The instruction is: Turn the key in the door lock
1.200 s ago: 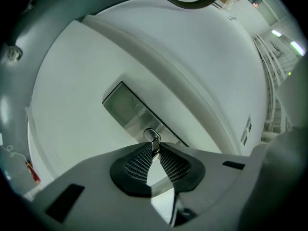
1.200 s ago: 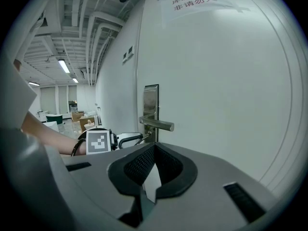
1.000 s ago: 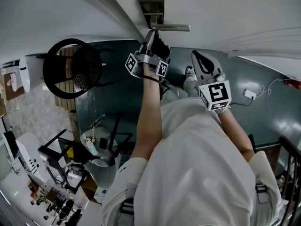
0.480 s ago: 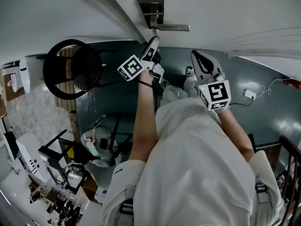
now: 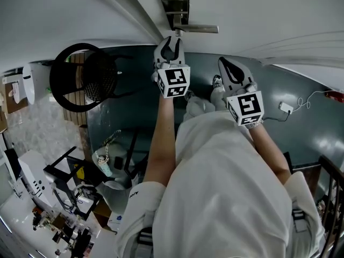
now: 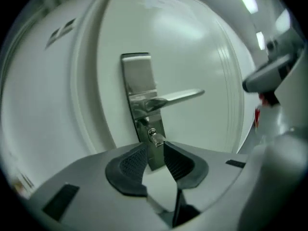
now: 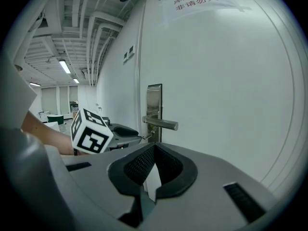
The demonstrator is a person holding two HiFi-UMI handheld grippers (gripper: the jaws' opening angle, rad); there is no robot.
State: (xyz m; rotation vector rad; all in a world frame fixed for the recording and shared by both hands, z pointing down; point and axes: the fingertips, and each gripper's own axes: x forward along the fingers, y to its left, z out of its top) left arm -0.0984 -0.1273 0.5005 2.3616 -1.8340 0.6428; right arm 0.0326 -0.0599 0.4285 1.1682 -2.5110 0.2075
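Note:
A steel lock plate (image 5: 174, 4) with a lever handle (image 5: 196, 29) sits on the white door (image 5: 258, 15). In the left gripper view the small key (image 6: 155, 138) sticks out of the cylinder below the handle (image 6: 173, 98). My left gripper (image 6: 155, 150) is level in front of it. Its jaws have just been opening, and the key stands at the gap between the tips with neither of the pads (image 6: 132, 162) pressing it. My right gripper (image 5: 232, 71) hangs back to the right of the lock, shut with nothing in it.
A black round mesh chair (image 5: 83, 77) stands left of the door. A white cable with a plug (image 5: 285, 107) lies on the dark floor at the right. Cluttered tables (image 5: 54, 219) fill the lower left. A printed notice (image 7: 192, 1) is stuck high on the door.
My left gripper has rolled back from a sideways tilt, so its marker cube now faces up, and it stays just below the handle. The right gripper has not moved.

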